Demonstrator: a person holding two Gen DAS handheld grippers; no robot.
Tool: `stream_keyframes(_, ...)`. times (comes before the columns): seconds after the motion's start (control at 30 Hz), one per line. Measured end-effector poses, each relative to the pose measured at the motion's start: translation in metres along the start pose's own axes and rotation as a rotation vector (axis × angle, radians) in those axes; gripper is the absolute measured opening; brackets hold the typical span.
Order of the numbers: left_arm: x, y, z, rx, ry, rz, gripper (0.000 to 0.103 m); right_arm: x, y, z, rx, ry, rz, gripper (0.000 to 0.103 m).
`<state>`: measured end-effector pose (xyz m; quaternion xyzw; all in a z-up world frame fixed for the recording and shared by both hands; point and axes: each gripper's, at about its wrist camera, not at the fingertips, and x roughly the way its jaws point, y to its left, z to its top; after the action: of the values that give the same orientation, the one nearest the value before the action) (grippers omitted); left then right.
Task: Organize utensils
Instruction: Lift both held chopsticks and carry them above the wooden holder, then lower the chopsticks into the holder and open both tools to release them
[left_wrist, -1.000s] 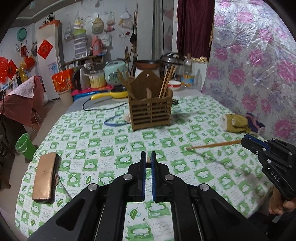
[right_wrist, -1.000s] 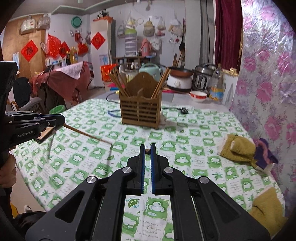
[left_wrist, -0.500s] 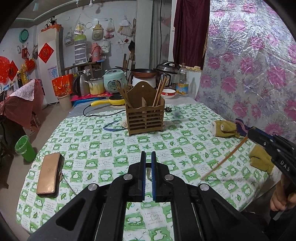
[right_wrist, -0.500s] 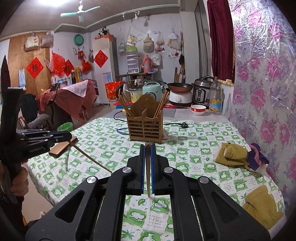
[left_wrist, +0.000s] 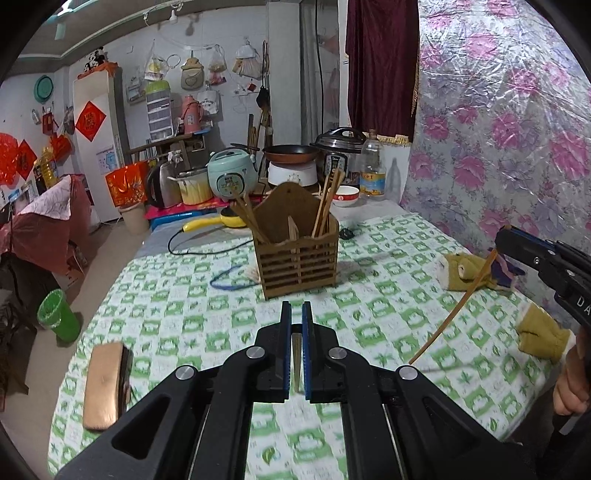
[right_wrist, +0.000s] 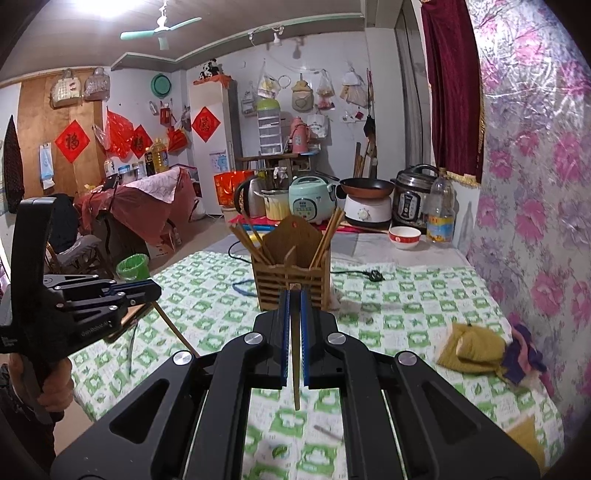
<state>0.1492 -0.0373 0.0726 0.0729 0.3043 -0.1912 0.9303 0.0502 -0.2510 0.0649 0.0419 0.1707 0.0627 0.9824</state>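
A brown slatted utensil holder (left_wrist: 299, 254) with several chopsticks in it stands mid-table; it also shows in the right wrist view (right_wrist: 291, 273). My left gripper (left_wrist: 295, 314) is shut on a wooden chopstick (left_wrist: 296, 354), held above the table short of the holder. My right gripper (right_wrist: 293, 299) is shut on another chopstick (right_wrist: 295, 365). In the left wrist view the right gripper (left_wrist: 513, 240) is at the right with its chopstick (left_wrist: 454, 314) hanging down. In the right wrist view the left gripper (right_wrist: 147, 291) is at the left with its chopstick (right_wrist: 173, 328) slanting down.
A green-checked cloth (left_wrist: 207, 317) covers the table. A brown wallet (left_wrist: 105, 384) lies at the front left. Yellow gloves (right_wrist: 472, 350) lie at the right. A blue cord (left_wrist: 229, 280) lies left of the holder. Cookers, a pan and a bowl (right_wrist: 404, 236) stand behind.
Both grippers have risen higher above the table and drawn back a little. Each chopstick has swung from near level to hanging steeply downward.
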Motion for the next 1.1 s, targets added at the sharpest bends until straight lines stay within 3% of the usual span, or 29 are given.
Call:
stream_keyframes(0.4,0.033,-0.001,0.065,0.048,-0.051,0.022,0.006,0.056,-0.013,0.055,0.024,0.001,0.015,0.006)
stream_keyframes(0.8,0.039,0.014,0.123,0.061,-0.118,0.033,0.006,0.080,-0.007,0.126,0.024,-0.080,0.045,0.006)
stream_keyframes(1.1,0.069,0.043,0.182,-0.034,-0.137,-0.010,0.006,0.119,-0.005,0.169,0.047,-0.106,0.047,0.006)
